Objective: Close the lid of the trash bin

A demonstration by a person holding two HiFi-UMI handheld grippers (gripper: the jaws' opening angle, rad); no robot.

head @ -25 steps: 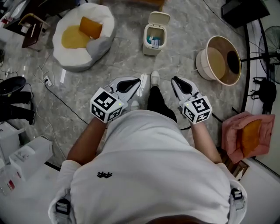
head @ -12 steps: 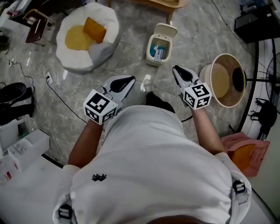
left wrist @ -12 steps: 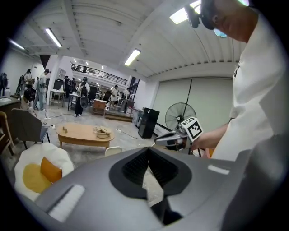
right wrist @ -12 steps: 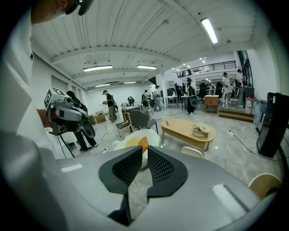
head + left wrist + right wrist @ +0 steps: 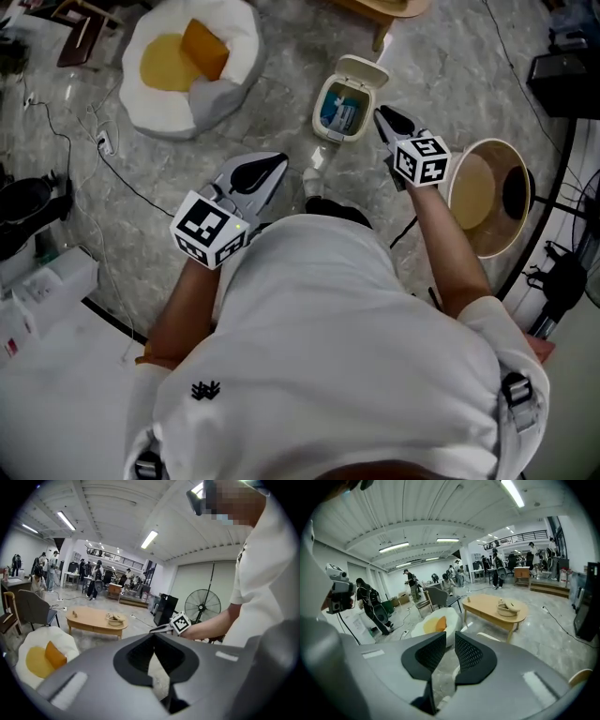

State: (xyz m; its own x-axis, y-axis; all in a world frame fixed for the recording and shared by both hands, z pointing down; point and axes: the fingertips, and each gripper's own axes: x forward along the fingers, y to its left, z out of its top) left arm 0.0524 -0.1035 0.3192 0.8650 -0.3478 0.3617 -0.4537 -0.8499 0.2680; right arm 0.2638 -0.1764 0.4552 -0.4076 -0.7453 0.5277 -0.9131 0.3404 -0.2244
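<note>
A small cream trash bin [image 5: 339, 111] stands on the marble floor in the head view. Its lid [image 5: 365, 71] is tipped up and back, and blue and white rubbish shows inside. My right gripper [image 5: 383, 116] reaches forward with its tip just right of the bin's rim, beside the lid; only a thin slit shows between its pads [image 5: 469, 654], and nothing is held. My left gripper [image 5: 272, 169] hangs lower left, well short of the bin, with its tips touching and empty. In the left gripper view the right gripper [image 5: 159, 629] shows ahead.
A white beanbag [image 5: 187, 66] with yellow and orange cushions lies to the far left. A round wooden tub [image 5: 487, 192] sits right of my right arm. A black cable [image 5: 127, 178] runs over the floor at left. A wooden coffee table [image 5: 497, 609] stands beyond the bin.
The person has stepped toward the bin, which is now closer. My right gripper has moved forward and up to the bin's right side. The left gripper has stayed low.
</note>
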